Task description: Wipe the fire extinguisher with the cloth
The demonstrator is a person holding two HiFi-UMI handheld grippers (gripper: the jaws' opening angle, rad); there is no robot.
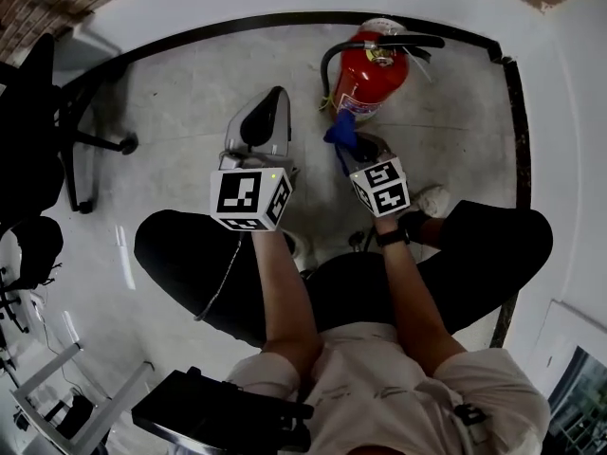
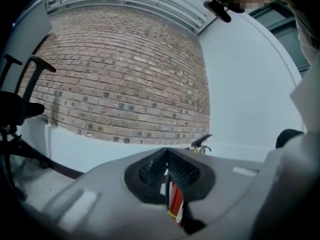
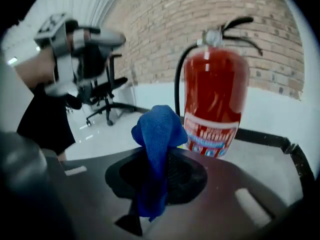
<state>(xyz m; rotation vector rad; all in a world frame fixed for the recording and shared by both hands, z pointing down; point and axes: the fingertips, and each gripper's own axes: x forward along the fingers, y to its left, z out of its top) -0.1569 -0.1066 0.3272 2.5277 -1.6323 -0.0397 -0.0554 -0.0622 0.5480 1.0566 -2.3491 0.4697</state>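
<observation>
Far right on the floor (image 1: 190, 93), close to the wall, stands the one red fire extinguisher (image 1: 372, 81), upright. My right gripper (image 1: 349, 148) is clamped on the single blue cloth (image 3: 157, 131), whose bunched end pokes out just beside the cylinder's lower label; whether it touches the metal I cannot tell. My left gripper (image 1: 268, 119) hangs to the left, jaws together on nothing. That makes two grippers, one cloth, one extinguisher. By my reckoning the wiping is only at its start: the cloth is in hand and at the cylinder, with nearly the whole body left to rub.
</observation>
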